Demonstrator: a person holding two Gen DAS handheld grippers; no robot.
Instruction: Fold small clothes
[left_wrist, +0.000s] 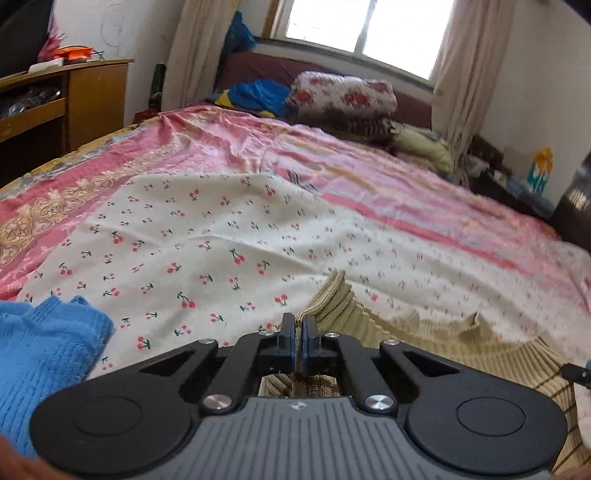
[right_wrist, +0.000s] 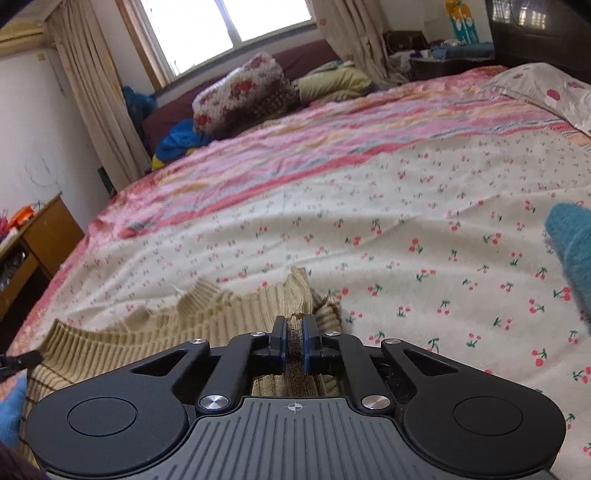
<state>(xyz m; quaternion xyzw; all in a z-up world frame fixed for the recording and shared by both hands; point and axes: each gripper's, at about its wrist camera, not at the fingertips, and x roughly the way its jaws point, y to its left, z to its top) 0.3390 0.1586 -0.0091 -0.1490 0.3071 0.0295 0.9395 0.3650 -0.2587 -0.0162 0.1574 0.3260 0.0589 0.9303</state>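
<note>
Cherry-print sheet (right_wrist: 369, 229) beyond sweater hem (right_wrist: 207, 295)

place: home bedroom | cues: bed (left_wrist: 332, 177); curtained window (left_wrist: 365, 29); wooden cabinet (left_wrist: 96, 96)

Beige sweater (left_wrist: 424, 354), ribbed knit with thin brown lines near its lower part, lying spread and rumpled on the near part of the cherry sheet (left_wrist: 207, 236); its far edge stands up in small peaks, and one corner is bunched upward. Blue sweater (left_wrist: 48, 354), fuzzy knit, lies crumpled on the sheet's near left, just beside the beige one. Teal knit (right_wrist: 570, 240), blurred, sits on the sheet well apart to the right of the beige sweater.
</note>
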